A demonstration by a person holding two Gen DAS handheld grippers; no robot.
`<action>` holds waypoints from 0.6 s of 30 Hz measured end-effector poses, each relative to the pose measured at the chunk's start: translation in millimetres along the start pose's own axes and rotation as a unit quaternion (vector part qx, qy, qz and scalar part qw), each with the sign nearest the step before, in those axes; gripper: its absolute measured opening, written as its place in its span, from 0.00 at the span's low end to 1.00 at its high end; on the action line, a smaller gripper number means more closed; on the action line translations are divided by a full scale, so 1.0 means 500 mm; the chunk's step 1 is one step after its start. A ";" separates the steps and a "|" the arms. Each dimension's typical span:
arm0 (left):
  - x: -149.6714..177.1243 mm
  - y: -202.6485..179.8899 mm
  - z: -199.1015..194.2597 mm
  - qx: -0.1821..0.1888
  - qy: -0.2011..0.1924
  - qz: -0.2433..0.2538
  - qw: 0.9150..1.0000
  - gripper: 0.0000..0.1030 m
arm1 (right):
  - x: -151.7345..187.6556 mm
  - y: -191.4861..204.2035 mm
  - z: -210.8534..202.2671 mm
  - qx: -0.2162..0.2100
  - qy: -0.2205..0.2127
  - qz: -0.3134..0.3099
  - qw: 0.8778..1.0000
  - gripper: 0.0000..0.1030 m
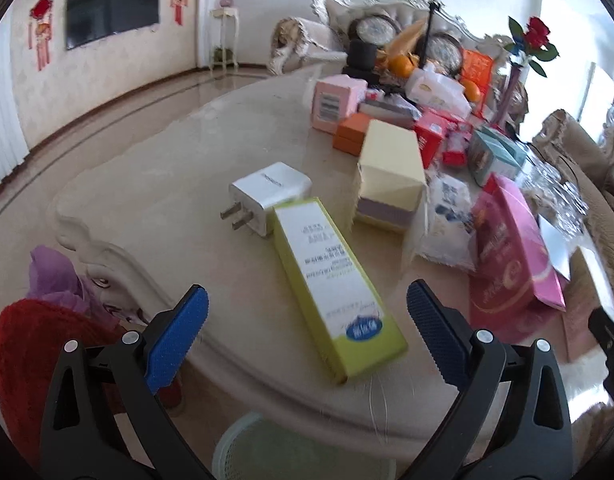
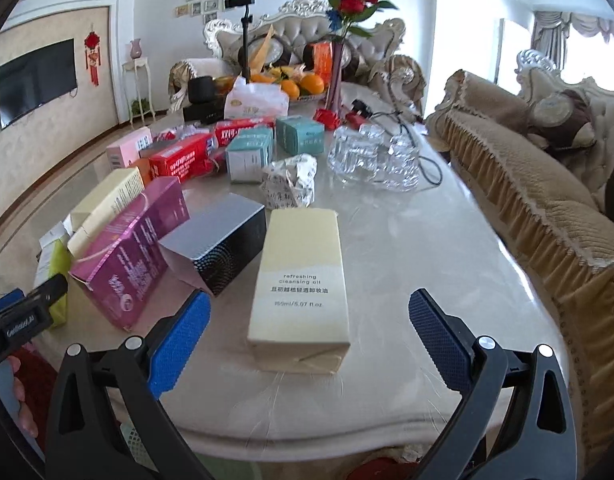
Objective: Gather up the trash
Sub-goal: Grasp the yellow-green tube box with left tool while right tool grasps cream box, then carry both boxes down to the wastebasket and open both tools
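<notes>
The long lime-green and white cardboard box is lying flat near the front edge of the pale marble worktop, its near end right between the blue pads of your left hand-held gripper, which is spread wide and holding nothing. Its far end sits just beside a white plug adapter. Over on your right, the cream cleansing-oil carton lies flat too, pointing straight at your right hand-held gripper, also wide open and empty, hovering low over the worktop edge.

Left of the cream carton there's an opened black and silver box and a shiny magenta box leaning on its side. Further back it's a jumble of red, teal and pink cartons, clear glasses and oranges.

A pale green mesh basket peeks out below the worktop edge, mostly cut off by the frame. Print on the green box is too blurred to read.
</notes>
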State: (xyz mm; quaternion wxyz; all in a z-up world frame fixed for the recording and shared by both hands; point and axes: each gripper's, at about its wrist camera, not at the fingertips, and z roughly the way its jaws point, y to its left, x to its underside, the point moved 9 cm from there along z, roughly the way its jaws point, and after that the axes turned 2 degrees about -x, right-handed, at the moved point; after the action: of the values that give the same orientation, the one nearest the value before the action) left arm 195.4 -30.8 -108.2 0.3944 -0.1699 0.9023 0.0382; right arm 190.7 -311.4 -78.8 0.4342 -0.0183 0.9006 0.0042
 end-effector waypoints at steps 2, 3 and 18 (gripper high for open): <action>-0.005 0.002 0.006 -0.007 -0.010 -0.009 1.000 0.94 | 0.004 0.002 0.009 -0.004 0.006 -0.006 1.000 0.92; -0.006 0.003 0.012 -0.010 -0.011 -0.011 1.000 0.94 | 0.005 -0.001 0.014 -0.005 0.010 -0.007 1.000 0.92; -0.025 0.027 0.029 0.046 -0.022 0.081 0.995 0.29 | 0.030 0.027 0.027 -0.033 0.038 -0.019 0.999 0.43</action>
State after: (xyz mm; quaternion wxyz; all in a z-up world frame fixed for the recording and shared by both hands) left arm 209.0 -11.8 -109.8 0.4168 -0.0769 0.9052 0.0319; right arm 191.4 -298.2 -98.8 0.3989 -0.0498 0.9153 0.0254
